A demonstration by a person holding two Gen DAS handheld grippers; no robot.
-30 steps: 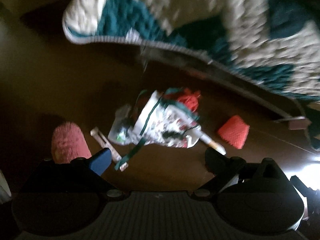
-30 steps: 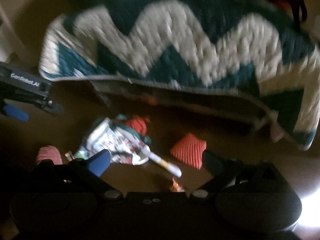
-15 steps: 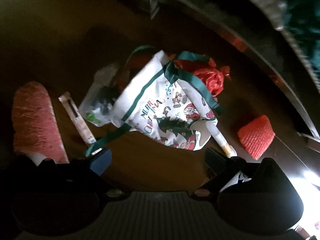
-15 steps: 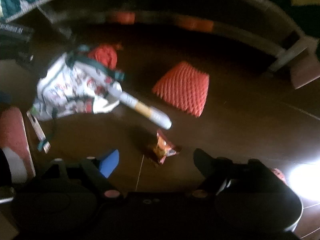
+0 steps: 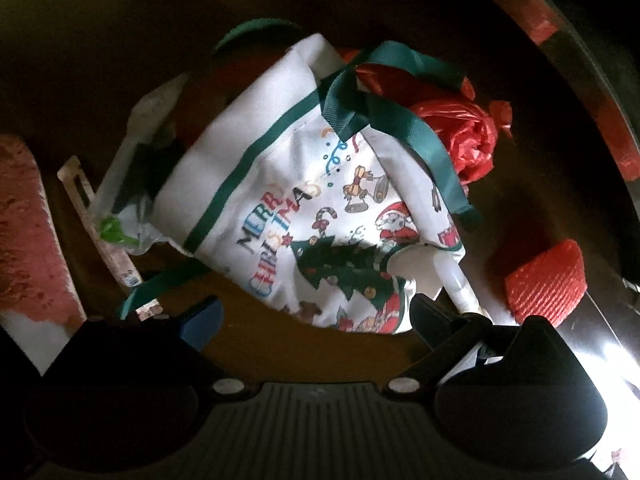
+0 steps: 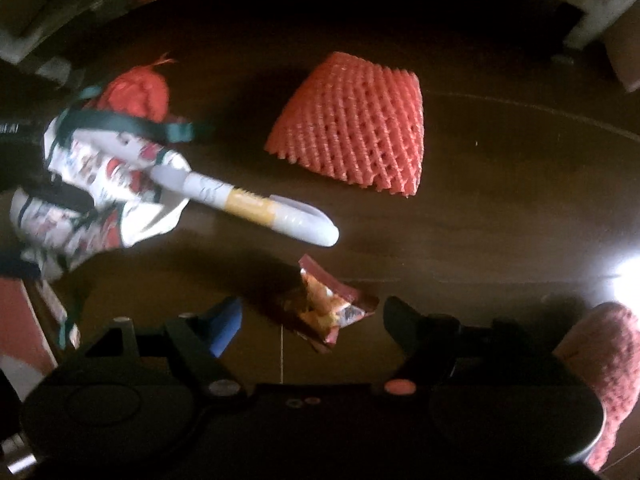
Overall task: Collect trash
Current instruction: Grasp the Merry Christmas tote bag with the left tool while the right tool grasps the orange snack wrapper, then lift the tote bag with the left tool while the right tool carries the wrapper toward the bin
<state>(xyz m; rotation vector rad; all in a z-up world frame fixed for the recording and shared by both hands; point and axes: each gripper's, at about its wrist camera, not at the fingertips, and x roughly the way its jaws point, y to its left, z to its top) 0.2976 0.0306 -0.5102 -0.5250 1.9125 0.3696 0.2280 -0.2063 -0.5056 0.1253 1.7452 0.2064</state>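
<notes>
Dark wood floor, dim. Crumpled snack wrapper [image 6: 332,308] lies btwn the right gripper [image 6: 312,320] jaws, which are closing but not yet touching — light, crinkly, slippery foil; pinch the bunched middle. Left gripper [image 5: 316,316] jaws wide, empty, Christmas bag [image 5: 304,216] at 12 o'clock.

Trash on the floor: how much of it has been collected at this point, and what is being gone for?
Done: nothing looks collected; both tools are empty. In hand: the right tool is closing around the crumpled snack wrapper, not yet pinching it; the left tool hangs open over the Christmas bag. Left: the red foam net, white tube, red plastic bag and clear wrapper lie on the floor.
</notes>
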